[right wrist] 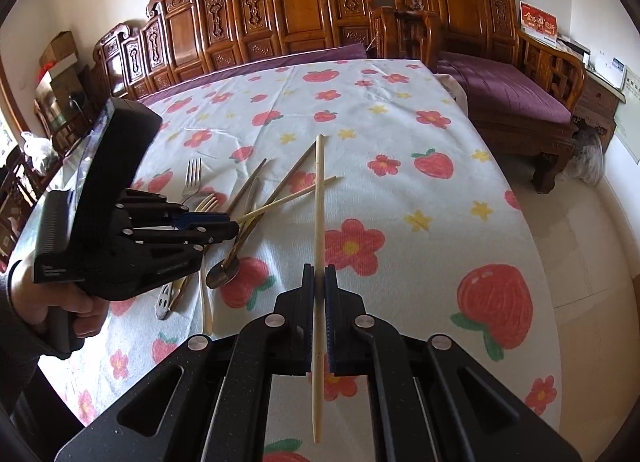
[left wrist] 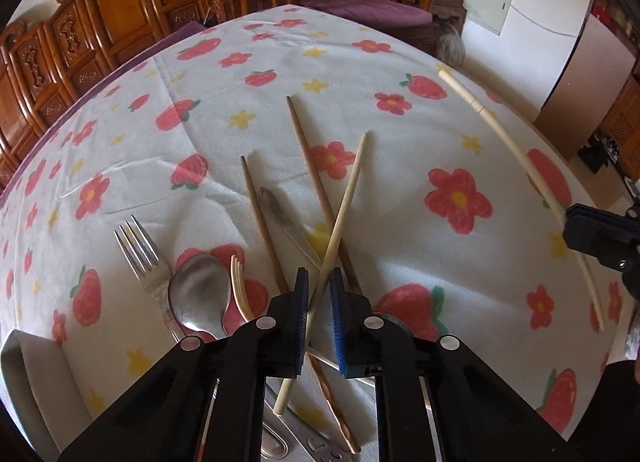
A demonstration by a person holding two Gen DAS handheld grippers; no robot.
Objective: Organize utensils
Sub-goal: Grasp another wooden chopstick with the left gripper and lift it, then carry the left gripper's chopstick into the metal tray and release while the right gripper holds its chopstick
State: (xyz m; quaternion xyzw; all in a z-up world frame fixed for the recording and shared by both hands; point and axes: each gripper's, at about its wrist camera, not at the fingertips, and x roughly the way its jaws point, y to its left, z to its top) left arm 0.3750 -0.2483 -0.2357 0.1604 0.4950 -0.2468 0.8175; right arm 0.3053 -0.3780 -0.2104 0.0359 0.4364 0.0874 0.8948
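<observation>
Strawberry tablecloth (left wrist: 400, 190); pale chopstick (left wrist: 340, 222) between left fingers (left wrist: 301, 294).

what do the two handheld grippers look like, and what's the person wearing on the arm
Both are matte black plastic. The left gripper and right gripper each have two flat fingers lined with ribbed blue pads, driven by black linkage bars with round silver pivot pins. From the right wrist view, the left one has a boxy black body on a pistol-style handle. The hand holding it comes out of a dark sleeve. No cables are visible.
</observation>
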